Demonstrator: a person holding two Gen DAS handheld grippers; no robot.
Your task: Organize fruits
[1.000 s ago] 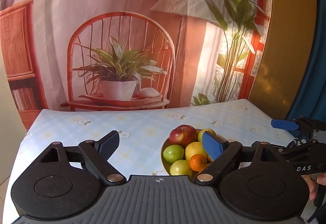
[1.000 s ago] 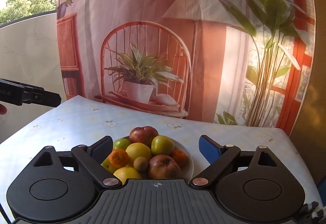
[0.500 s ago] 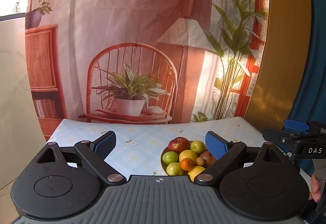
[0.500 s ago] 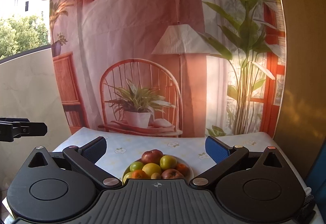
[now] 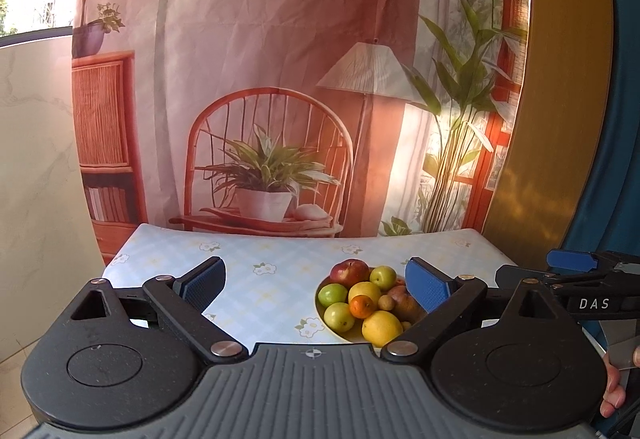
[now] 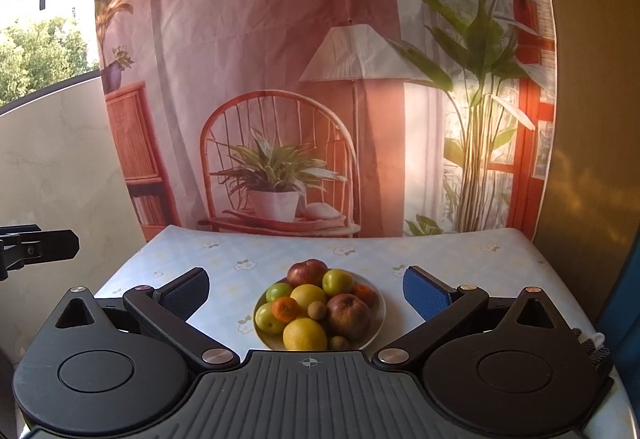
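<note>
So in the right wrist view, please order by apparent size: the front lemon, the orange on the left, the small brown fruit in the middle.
1. Lemon, though it sits nearest the camera.
2. Orange.
3. Brown fruit.

You have one plate (image 6: 378, 313) on one table (image 6: 460, 263) — and on it two red apples (image 6: 307, 272), two yellow lemons (image 6: 305, 334), three green fruits (image 6: 338, 281), two oranges (image 6: 285, 309) and two small brown fruits (image 6: 316, 308) — eleven pieces you can count.
</note>
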